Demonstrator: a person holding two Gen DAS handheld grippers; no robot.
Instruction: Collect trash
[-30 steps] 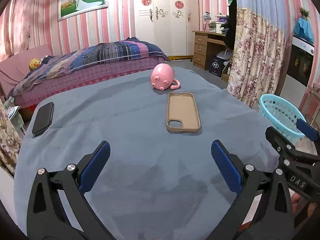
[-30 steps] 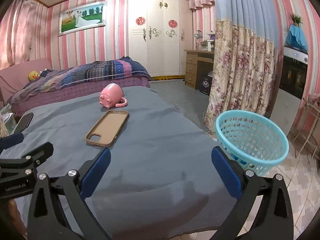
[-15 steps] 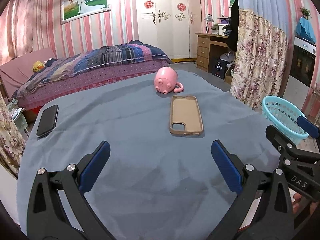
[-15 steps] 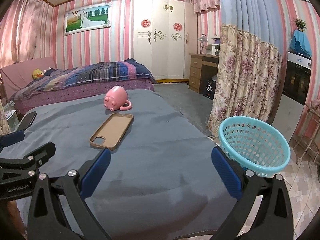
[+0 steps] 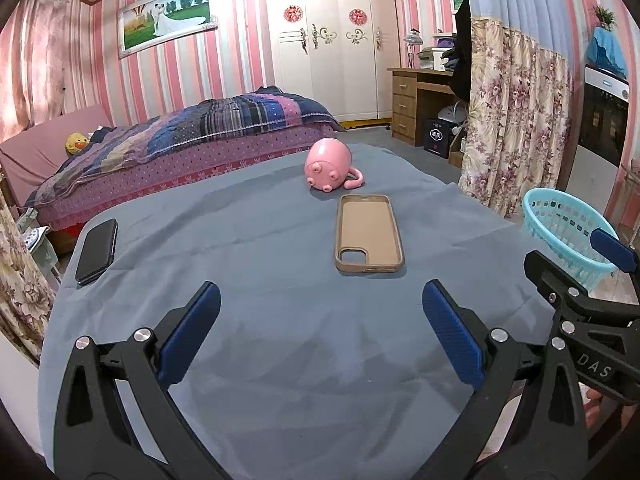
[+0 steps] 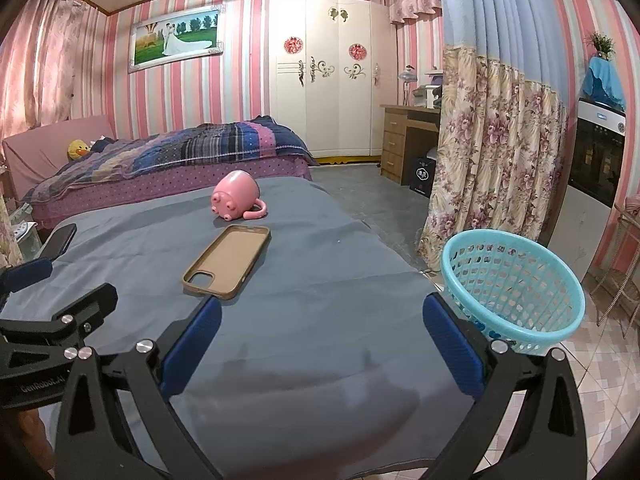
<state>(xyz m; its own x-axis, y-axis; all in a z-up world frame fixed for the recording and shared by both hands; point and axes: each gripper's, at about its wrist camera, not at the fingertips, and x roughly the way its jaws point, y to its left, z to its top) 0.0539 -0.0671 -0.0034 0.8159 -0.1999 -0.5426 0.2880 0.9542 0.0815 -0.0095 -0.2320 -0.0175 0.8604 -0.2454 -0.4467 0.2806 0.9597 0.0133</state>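
Basket (image 6: 516,280) just right of gaping right gripper (image 6: 320,332) jaws.

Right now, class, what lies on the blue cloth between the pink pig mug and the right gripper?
The tan phone case, lying flat between the pink pig mug and the right gripper; the right wrist view shows it.

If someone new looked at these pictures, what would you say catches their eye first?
Probably the pink pig mug lying on its side at the far end of the grey-blue cloth, with the tan phone case lying open side up just in front of it. Next, the turquoise basket standing off the cloth's right edge, and both open grippers hovering in the foreground.
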